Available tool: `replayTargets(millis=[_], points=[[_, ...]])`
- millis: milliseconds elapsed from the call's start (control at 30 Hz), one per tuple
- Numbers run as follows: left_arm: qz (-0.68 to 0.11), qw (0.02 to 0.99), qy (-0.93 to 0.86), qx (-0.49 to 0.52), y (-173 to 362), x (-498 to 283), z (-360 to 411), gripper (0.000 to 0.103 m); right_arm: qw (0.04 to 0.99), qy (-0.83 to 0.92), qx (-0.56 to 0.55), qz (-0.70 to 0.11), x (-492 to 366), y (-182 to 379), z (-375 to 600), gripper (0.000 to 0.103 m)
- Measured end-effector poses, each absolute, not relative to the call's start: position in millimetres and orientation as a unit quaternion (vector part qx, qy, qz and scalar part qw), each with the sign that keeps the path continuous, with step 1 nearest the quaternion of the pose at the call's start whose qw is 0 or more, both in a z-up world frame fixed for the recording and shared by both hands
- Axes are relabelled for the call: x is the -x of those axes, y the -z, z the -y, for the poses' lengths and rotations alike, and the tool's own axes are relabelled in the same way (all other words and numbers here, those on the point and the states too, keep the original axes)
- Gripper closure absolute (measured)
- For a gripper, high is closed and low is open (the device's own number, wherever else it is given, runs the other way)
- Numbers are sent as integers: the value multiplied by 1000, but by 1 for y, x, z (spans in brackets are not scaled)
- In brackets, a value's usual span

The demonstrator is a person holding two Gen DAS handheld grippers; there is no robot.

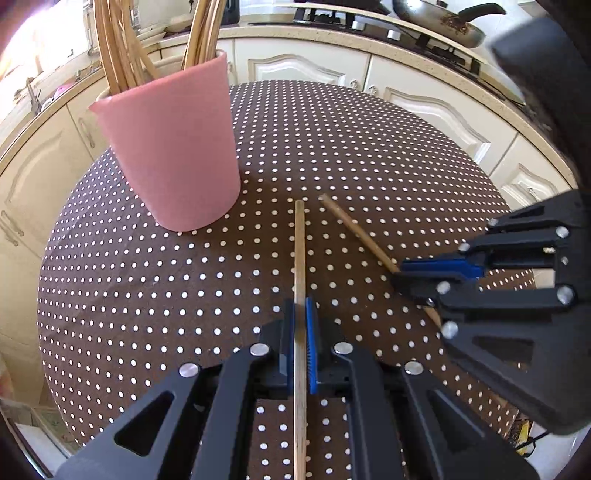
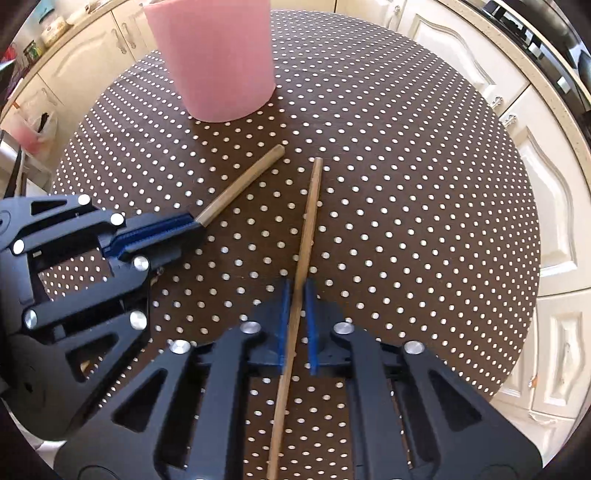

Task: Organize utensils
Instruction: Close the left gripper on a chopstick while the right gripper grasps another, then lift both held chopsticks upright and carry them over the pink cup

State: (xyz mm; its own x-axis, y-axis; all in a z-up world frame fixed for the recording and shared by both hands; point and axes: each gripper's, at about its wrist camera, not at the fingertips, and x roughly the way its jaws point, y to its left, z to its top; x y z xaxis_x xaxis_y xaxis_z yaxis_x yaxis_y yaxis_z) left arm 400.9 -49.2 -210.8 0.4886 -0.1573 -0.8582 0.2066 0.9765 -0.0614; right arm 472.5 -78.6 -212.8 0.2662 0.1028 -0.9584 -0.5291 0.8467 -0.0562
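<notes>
Left-wrist view first, reading from its left edge: the pink cup (image 1: 177, 147) stands upright on the dotted tablecloth (image 1: 110, 277), already bristling with long wooden sticks (image 1: 122, 44) that lean out of its mouth. Just right of the cup's base, my left gripper (image 1: 301, 317) is clenched on a wooden chopstick (image 1: 300, 251), the blue pads (image 1: 311, 332) pinching it partway along so the free end points ahead towards the cup. I judge I've taken it mid-shaft rather than at the tip so it stays in line with the fingers and can be tipped into the cup.

Further right, my right gripper (image 1: 436, 273) is grasping the second chopstick (image 1: 354, 229), which slants up and left towards the first one's tip; the two ends lie near each other but apart. The right-wrist view bears this out (there the pads look a shade apart, yet the stick runs straight between them, so I read it as held).

Beyond the table stand cream cabinets (image 1: 306, 70), and a frying pan (image 1: 443, 22) sits on the hob at far right; both are well clear of the work
</notes>
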Motion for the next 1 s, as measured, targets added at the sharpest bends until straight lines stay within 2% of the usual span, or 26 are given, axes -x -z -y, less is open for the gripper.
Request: replayTargets(millis=[300, 667, 733, 1000], points=[[-444, 884, 146, -16, 185, -361, 29, 97, 819, -235, 112, -512, -450, 203, 77, 97], [-344, 924, 168, 6, 127, -319, -6, 97, 871, -297, 17, -392, -427, 141, 63, 97], [-334, 928, 164, 9, 120, -318, -15, 97, 873, -305, 8, -380, -421, 123, 91, 97], [-294, 943, 157, 23, 91, -318, -37, 97, 878, -337, -25, -338, -415, 98, 82, 97]])
